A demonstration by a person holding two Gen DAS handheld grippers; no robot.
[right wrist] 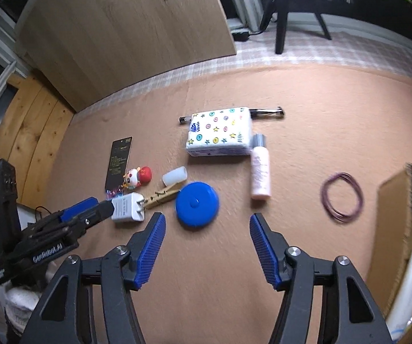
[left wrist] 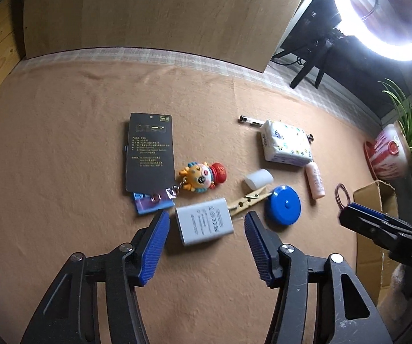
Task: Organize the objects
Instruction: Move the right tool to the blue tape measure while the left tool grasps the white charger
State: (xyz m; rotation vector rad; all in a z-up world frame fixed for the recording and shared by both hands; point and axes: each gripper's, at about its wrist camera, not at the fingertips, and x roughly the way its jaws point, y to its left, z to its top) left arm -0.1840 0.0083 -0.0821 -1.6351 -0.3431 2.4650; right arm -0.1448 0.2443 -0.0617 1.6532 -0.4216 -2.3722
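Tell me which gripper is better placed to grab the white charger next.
Left. The left gripper is open with the white charger between its fingertips; the right gripper is nearer the blue tape measure.

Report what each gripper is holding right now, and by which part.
Nothing is held. The left gripper is open around the white charger without gripping it; the right gripper is open and empty.

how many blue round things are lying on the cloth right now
1. The blue round case lies right of the clothespin and left of the pink bottle. Nothing else blue and round shows; some may be hidden.
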